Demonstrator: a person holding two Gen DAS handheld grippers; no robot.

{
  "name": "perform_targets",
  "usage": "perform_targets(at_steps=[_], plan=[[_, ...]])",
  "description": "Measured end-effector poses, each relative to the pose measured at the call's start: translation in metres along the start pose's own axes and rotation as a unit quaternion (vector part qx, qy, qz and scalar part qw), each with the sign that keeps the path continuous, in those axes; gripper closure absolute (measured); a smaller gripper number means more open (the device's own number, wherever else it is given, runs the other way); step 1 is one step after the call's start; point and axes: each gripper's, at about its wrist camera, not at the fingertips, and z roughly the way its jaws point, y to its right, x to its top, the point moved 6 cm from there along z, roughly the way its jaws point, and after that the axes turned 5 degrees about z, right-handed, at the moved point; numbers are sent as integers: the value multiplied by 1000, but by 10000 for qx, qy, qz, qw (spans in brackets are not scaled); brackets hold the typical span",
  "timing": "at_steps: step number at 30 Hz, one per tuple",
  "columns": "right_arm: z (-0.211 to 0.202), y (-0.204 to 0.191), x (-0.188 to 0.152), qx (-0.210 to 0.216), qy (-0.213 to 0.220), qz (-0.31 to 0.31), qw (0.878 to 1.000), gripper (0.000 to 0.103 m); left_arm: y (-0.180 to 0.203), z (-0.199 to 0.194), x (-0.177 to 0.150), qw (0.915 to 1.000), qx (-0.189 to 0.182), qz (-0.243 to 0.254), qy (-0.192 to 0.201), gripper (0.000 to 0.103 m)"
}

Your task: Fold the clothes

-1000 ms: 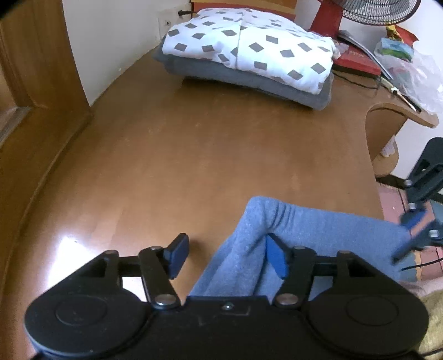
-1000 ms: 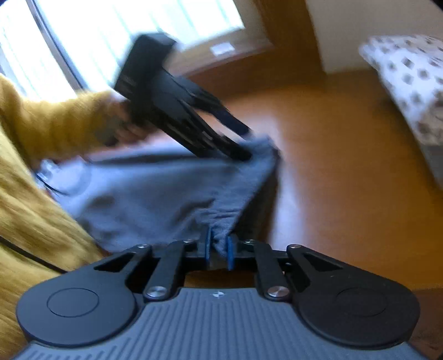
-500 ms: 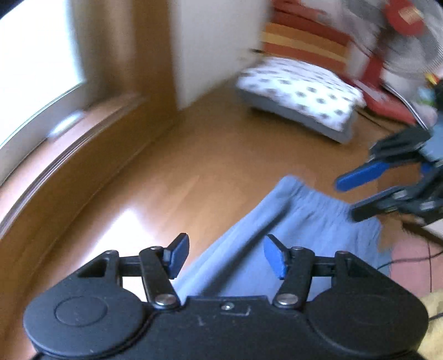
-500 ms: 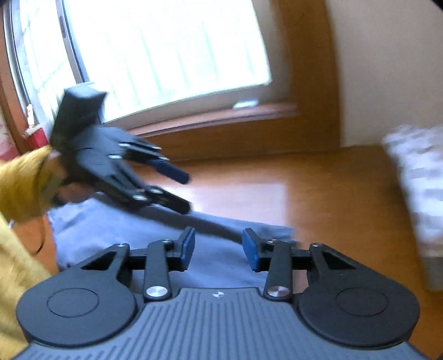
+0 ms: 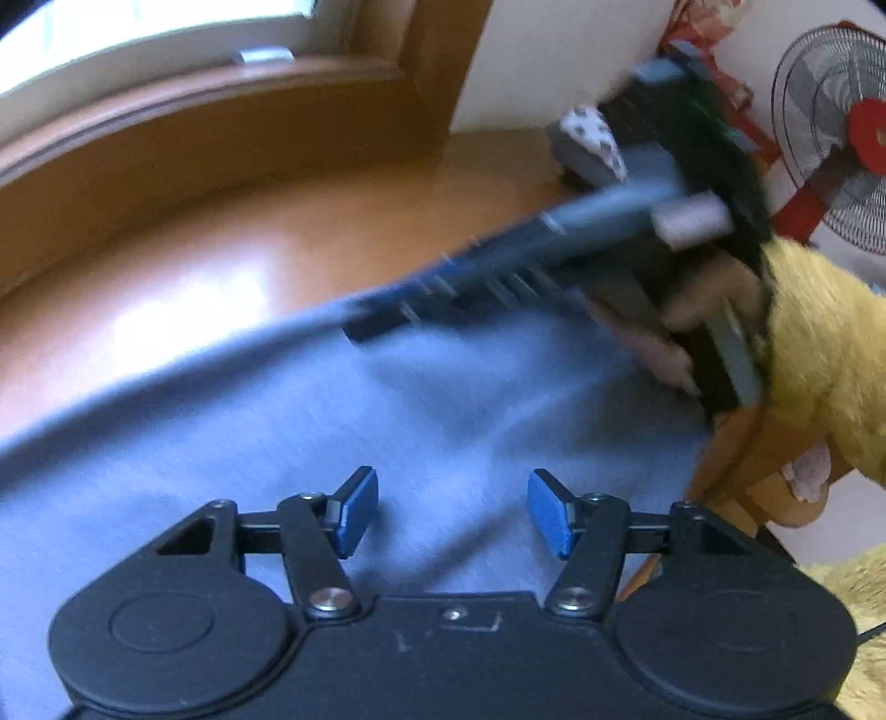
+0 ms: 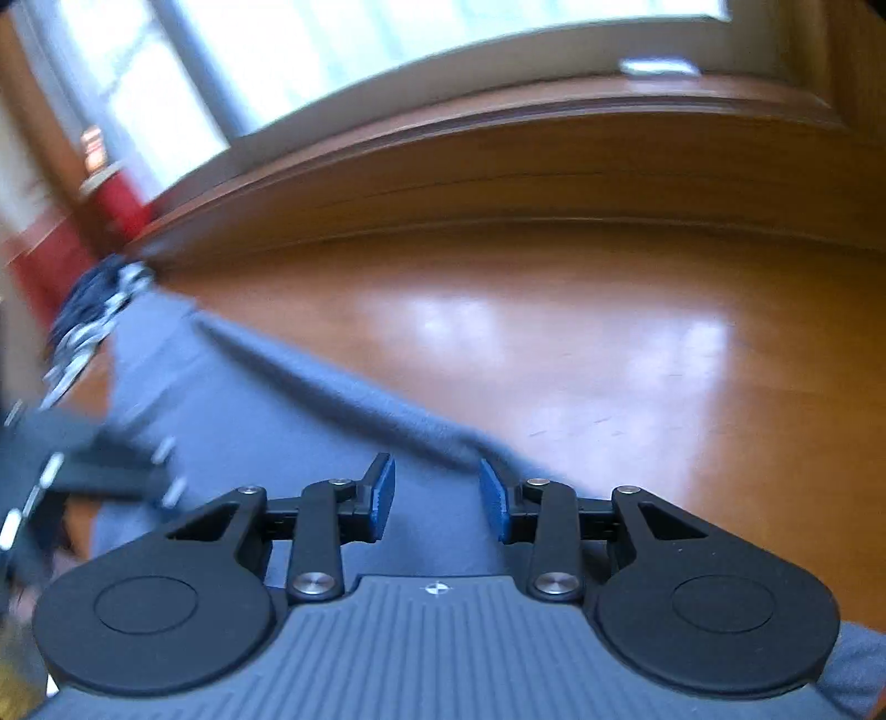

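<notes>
My left claw (image 5: pixel 453 512) is released, pads spread, nothing between them. My right claw (image 6: pixel 437 505) is likewise released and empty. Blue garment (image 5: pixel 343 443) lies flat on the tabletop (image 5: pixel 210 266) under both. From the left view, the right claw is blurred at 1 o'clock, folded stack (image 5: pixel 590 147) beyond.

We are in a home, most likely a bedroom or living room. We see a glossy brown wooden table (image 6: pixel 581 343) under a wood-framed window (image 6: pixel 387 50), and a red-hubbed electric fan (image 5: pixel 841 144) by the white wall.
</notes>
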Motion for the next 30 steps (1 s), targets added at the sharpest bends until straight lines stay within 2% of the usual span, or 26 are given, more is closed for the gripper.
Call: perform_targets(at_steps=[4,8,10,13,17,20,24,26,28,30], plan=[[-3,6,1,-28,231,203,9995,73,5,3,-3,10000,-22,40,-51,45],[-12,-10,-5,-224,508,44,9984,71,1,-2,-2,10000,-31,-39,-7,45],[-23,-22,-6,-124,641,-37,9979,70,-6,-12,-4,9998,130,-138,65,45],[-31,-33,-19,-25,633,-77,9980,61,-16,-27,-7,9988,371,-286,172,45],[-29,-37,-28,105,607,122,9980,61,-34,-48,-12,9954,767,-482,323,44],[-20,-62,-17,252,627,66,9977,61,-64,-71,-25,9903,1166,-650,376,42],[20,-105,-3,189,311,-162,9992,62,-104,-97,-45,9871,1456,-562,367,42],[49,-123,2,-195,203,-392,9988,63,-122,-107,-54,9875,1423,-579,355,42],[77,-139,7,-536,98,-545,9970,67,-138,-117,-62,9903,1193,-586,396,41],[102,-148,13,-760,65,-528,9957,71,-150,-127,-74,9914,1156,-478,376,41]])
